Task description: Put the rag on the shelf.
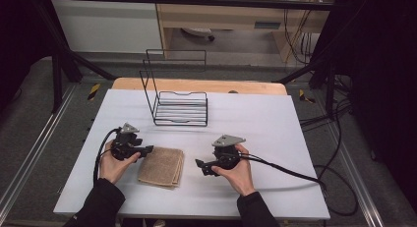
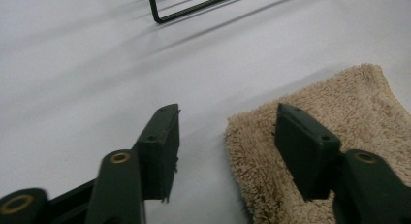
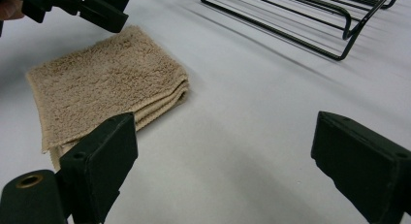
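A folded beige towel [image 1: 161, 167] lies on the white table [image 1: 265, 128] near the front, between the two hands. My left gripper [image 1: 147, 150] is at the towel's left edge, pointing right. In the left gripper view its jaws [image 2: 228, 110] stand apart, one over bare table and one over the towel's corner [image 2: 339, 103], with nothing pinched. My right gripper [image 1: 200, 167] is to the right of the towel, pointing left at it. Its jaws [image 3: 224, 121] stand wide apart over bare table, short of the towel [image 3: 102, 83]. The left gripper [image 3: 104, 10] shows beyond the towel in the right gripper view.
A black wire rack [image 1: 179, 109] with a tall back frame stands at the middle back of the table; its base also shows in both gripper views [image 2: 194, 6] [image 3: 310, 20]. Cables trail from each gripper off the table's sides. Dark frame posts flank the table.
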